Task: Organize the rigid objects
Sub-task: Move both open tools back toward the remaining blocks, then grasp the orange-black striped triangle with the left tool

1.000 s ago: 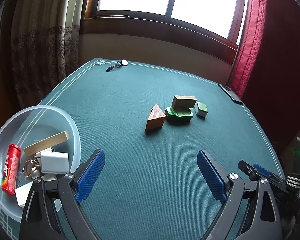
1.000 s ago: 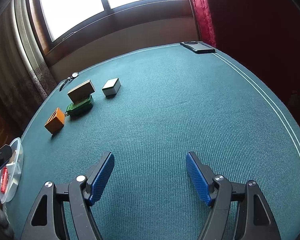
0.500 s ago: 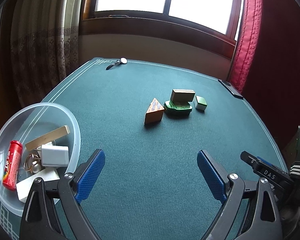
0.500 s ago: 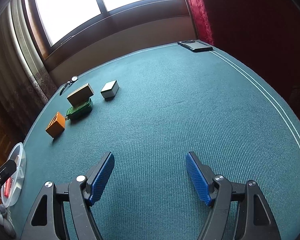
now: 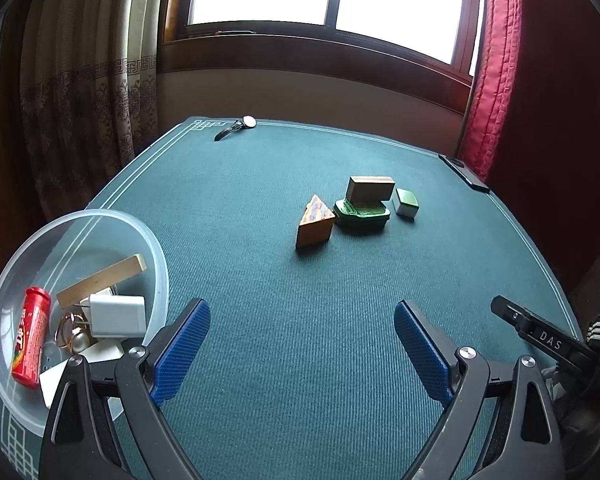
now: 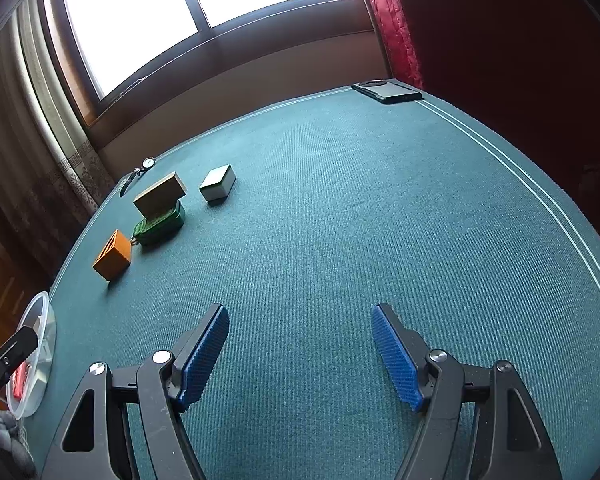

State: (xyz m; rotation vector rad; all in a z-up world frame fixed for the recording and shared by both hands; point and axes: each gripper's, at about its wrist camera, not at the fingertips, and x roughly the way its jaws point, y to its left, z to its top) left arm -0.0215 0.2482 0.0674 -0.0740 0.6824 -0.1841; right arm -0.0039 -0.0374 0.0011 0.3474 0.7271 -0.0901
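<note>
Rigid objects lie in a small cluster on the green counter (image 5: 260,200), well ahead of both sets of jaws. From the left gripper (image 5: 302,344), whose jaws stand wide apart and hold nothing, the cluster sits ahead and slightly right of the gap: a wooden triangular block (image 5: 315,227) nearest, just beside it a green case (image 5: 362,214) with a rectangular wooden block (image 5: 370,189) resting on top, and a small green-and-white tile (image 5: 406,202) just right of the case. Close beside the left jaw stands a clear plastic bowl (image 5: 148,248), holding a red tube (image 5: 30,340), a white charger (image 5: 118,315), a wooden stick (image 5: 100,280) and some metal rings (image 5: 70,334). A wristwatch (image 5: 236,127) lies far ahead near the counter's back edge.

From the right gripper (image 6: 300,350), also spread wide and empty, the same cluster lies far ahead to the left of the jaws, and a dark phone (image 6: 386,91) rests at the far corner, ahead and right.
</note>
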